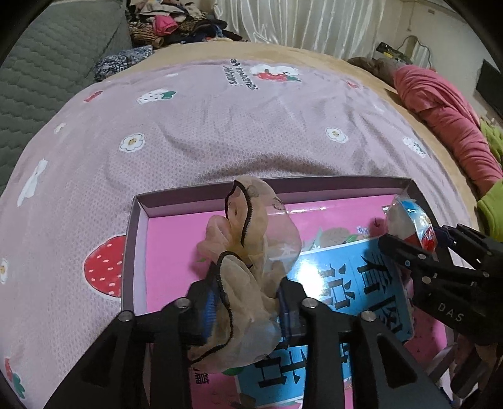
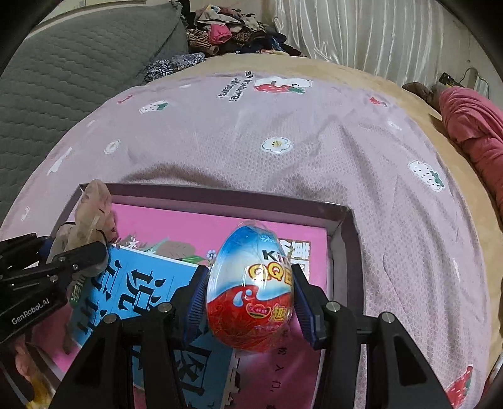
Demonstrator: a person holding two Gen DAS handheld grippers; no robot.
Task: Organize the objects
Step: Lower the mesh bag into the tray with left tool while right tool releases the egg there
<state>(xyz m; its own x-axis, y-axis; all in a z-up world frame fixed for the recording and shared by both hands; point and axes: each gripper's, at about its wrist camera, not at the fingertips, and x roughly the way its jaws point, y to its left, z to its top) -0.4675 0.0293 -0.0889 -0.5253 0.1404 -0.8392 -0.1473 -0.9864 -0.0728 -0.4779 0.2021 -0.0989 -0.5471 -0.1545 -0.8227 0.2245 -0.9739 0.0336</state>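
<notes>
Left gripper [image 1: 245, 302]: nearest the lens, its jaws slightly parted around a crumpled sheer beige scrunchie [image 1: 248, 251] with black edging; whether the pads still press on it cannot be told.
Right gripper [image 2: 251, 302]: clenched on a glossy foil-wrapped toy egg [image 2: 251, 289], blue above and red below, upright between blue ribbed pads.
Beneath both: a shallow purple-walled box [image 1: 138, 220] with a pink printed floor and a blue booklet [image 1: 339, 277] lying slantwise.
Around: box sits on a soft lilac strawberry-print blanket [image 1: 204, 132].
Edges: low box walls just ahead of the fingers; open blanket beyond.
Far: heaped clothes [image 1: 176, 25], pink bundle [image 1: 446, 116].
</notes>
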